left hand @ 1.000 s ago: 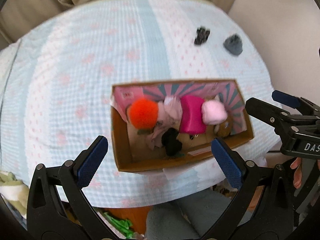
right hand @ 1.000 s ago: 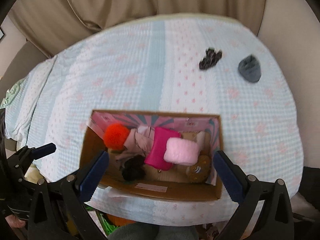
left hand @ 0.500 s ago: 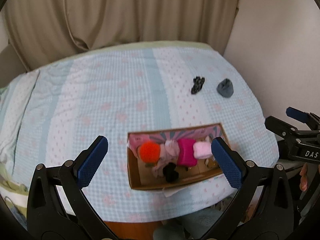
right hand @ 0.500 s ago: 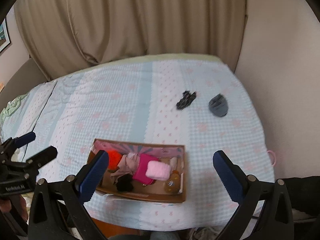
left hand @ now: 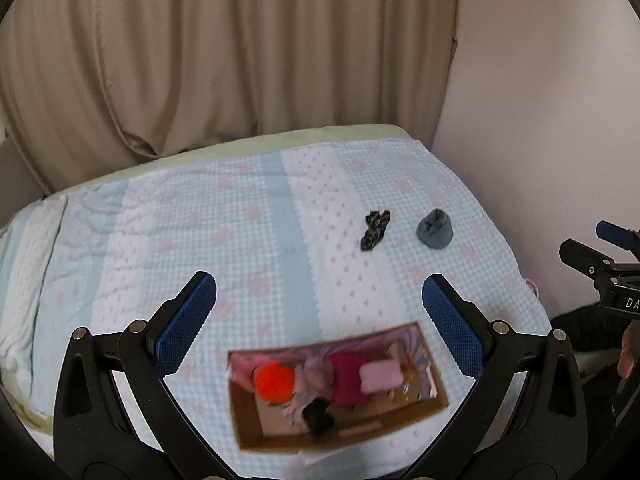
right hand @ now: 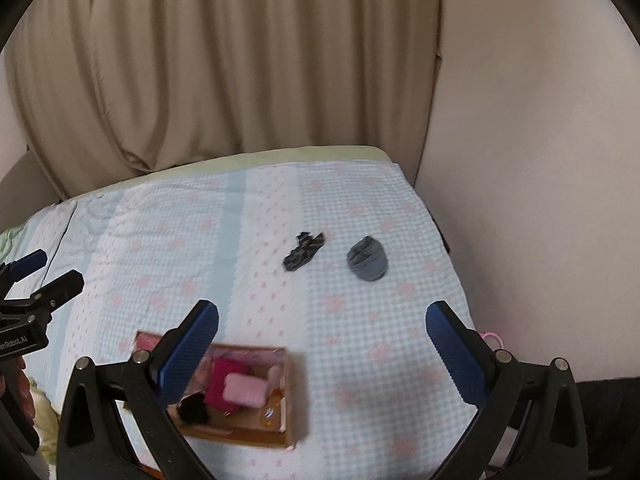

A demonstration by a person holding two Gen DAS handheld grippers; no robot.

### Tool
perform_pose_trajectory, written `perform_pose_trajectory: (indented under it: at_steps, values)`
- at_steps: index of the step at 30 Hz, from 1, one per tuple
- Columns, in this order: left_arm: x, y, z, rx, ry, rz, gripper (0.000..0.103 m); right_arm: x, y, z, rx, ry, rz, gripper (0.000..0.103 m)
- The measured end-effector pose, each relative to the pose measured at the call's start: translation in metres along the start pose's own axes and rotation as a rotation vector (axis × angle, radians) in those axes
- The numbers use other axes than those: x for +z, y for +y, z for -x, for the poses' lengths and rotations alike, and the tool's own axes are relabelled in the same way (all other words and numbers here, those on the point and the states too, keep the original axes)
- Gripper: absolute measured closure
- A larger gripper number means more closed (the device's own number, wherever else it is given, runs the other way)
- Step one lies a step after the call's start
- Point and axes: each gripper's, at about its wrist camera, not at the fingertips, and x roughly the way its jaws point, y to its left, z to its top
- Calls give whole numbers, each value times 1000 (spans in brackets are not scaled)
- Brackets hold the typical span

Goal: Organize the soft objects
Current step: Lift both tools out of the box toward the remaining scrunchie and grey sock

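Left wrist view shows the left gripper (left hand: pixel 319 322) spread wide and holding nothing, raised above a shallow brown cardboard box (left hand: pixel 248 428) that sits near the front edge of a pale blue checked bedspread (left hand: pixel 200 232). The box already holds a fuzzy orange pompom (left hand: pixel 274 380), a magenta cloth bundle (left hand: pixel 346 378), a pale pink fluffy roll (left hand: pixel 380 376) and a small black soft item (left hand: pixel 317 416). Well apart from it, toward the far right of the bed, lie a crumpled black patterned sock (left hand: pixel 374 230) and, just beside that, a rolled grey sock (left hand: pixel 435 233). The right gripper (right hand: pixel 322 350) is likewise gaping and empty. The likely trouble is in the pickup: the socks are limp and low, so a shallow pinch could snag the bedspread or catch only one fold and let the rest trail or drop. The box, close to the bed's edge, might be nudged off during a careless drop-in.
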Motion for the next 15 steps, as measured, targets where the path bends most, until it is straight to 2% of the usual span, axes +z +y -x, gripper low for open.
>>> perform_pose_trajectory:
  at_steps: [5, 11, 15]
  values:
    - [34, -35, -44, -17, 12, -9, 0, 24, -42, -40, -12, 10, -5, 0]
    - [67, -79, -128, -43, 97, -11, 0, 45, -80, -100, 28, 48, 10, 0]
    - [78, -98, -183, -44, 145, -13, 0, 51, -92, -146, 51, 77, 33, 0]
